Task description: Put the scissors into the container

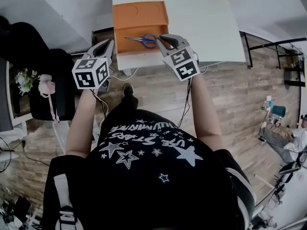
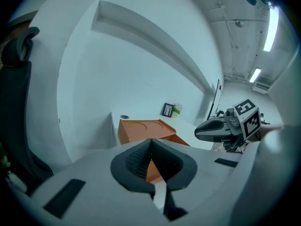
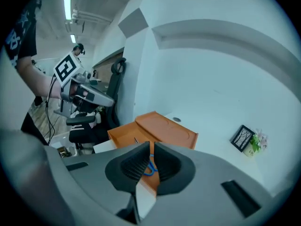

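The scissors [image 1: 143,40], blue-handled, hang over the open inside of the orange container [image 1: 140,14] near the front edge of the white desk, blades pointing left. My right gripper [image 1: 161,37] is at their handle. In the right gripper view its jaws [image 3: 151,145] stand almost together, with the blue handle [image 3: 150,169] showing in the narrow gap. Whether the scissors rest on the container's floor I cannot tell. My left gripper [image 1: 109,43] hovers just left of the container's front corner; its jaws [image 2: 151,141] touch with nothing between them. The container [image 2: 141,128] lies ahead of it.
The white desk [image 1: 201,28] runs back to the wall, with a small picture frame [image 3: 243,138] and a potted plant [image 3: 256,142] at its far end. A black office chair [image 1: 48,80] stands left of the desk. Cables hang below the desk's front edge over the wooden floor.
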Motion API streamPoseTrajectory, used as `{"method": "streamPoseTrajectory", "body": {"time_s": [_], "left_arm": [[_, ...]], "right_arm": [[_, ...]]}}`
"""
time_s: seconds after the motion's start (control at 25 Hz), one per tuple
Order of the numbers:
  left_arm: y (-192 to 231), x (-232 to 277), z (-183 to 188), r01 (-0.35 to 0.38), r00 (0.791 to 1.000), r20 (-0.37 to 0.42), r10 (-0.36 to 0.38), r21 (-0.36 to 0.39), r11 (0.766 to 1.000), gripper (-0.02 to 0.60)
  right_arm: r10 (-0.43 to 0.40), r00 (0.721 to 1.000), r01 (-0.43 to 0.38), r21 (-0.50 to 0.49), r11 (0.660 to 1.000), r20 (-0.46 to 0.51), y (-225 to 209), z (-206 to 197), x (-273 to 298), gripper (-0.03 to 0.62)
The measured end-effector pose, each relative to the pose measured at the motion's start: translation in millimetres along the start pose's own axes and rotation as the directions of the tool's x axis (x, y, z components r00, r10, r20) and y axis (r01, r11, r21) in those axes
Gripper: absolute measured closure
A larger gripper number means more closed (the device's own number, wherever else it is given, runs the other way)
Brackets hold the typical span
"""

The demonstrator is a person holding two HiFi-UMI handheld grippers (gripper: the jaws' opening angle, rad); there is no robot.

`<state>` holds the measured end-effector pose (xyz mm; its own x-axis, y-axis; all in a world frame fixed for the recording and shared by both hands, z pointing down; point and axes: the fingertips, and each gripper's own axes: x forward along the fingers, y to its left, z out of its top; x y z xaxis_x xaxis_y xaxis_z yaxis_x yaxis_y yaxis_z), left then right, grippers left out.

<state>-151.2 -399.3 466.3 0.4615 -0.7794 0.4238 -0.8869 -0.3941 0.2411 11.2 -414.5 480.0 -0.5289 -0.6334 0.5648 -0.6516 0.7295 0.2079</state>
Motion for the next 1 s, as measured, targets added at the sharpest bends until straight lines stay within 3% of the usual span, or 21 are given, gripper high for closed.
{"method": "streamPoseTrajectory", "body": {"time_s": [0.44, 1.0], "left_arm": [[-82.5, -65.8, -38.5, 0.007, 1.000, 0.019, -0.007, 0.017, 1.000, 0.562], [-160.8, -130.1, -79.2, 0.025, 0.999, 0.028, -0.026, 0.034, 0.999, 0.562]], "right_arm": [[-0.105, 0.989, 0.092, 0.119, 0.989, 0.103, 30.4, -25.5, -103.3, 0.537], [-0.117, 0.987, 0.103, 0.130, 0.986, 0.107, 81.9, -67.4, -192.4, 0.539]]}}
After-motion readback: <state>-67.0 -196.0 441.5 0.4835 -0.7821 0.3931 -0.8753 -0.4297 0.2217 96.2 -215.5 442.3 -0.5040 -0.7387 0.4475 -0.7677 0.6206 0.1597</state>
